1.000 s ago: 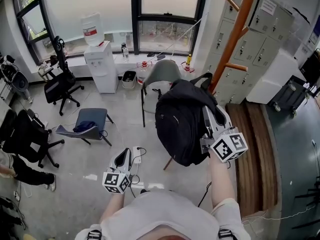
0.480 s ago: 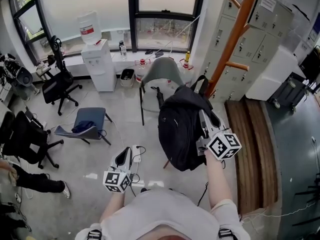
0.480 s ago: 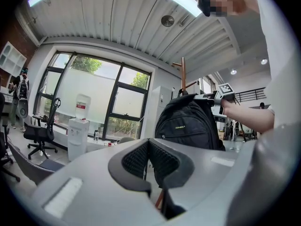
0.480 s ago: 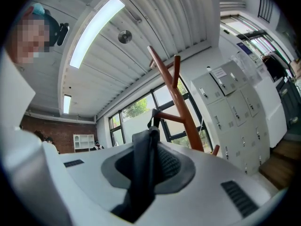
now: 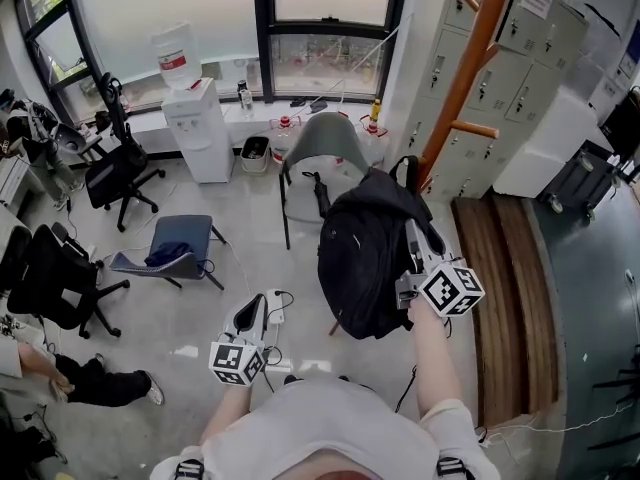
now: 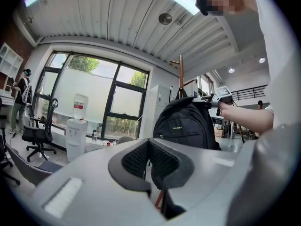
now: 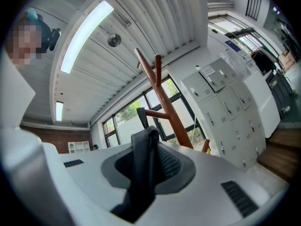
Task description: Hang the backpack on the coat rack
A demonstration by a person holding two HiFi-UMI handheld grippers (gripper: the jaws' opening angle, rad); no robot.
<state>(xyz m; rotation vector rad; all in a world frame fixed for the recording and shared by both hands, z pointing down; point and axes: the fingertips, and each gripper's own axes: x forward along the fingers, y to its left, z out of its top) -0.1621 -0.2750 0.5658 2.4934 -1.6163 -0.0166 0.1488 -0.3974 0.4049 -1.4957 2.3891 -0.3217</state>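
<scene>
A black backpack point(image 5: 365, 258) hangs in the air from its top strap point(image 7: 143, 168), and my right gripper point(image 5: 412, 230) is shut on that strap at the bag's right side. The strap fills the gap between the pads in the right gripper view point(image 7: 150, 161). The brown wooden coat rack point(image 5: 465, 78) stands just beyond and to the right of the bag, with its pegs above it. The rack's pole and pegs point(image 7: 164, 102) rise straight ahead of the right jaws. My left gripper point(image 5: 248, 318) is low at the left, shut with nothing in it. It faces the backpack point(image 6: 186, 126).
A grey chair point(image 5: 322, 148) stands behind the backpack. A water dispenser point(image 5: 195, 128) is by the window. Office chairs point(image 5: 120, 163) and a low blue-grey chair point(image 5: 180, 243) stand at the left. Grey lockers point(image 5: 510, 78) are behind the rack. Cables point(image 5: 272, 308) lie on the floor.
My right gripper has sunk a little with the backpack and rolled slightly. The left gripper has stayed put. A person at the lower left has shifted.
</scene>
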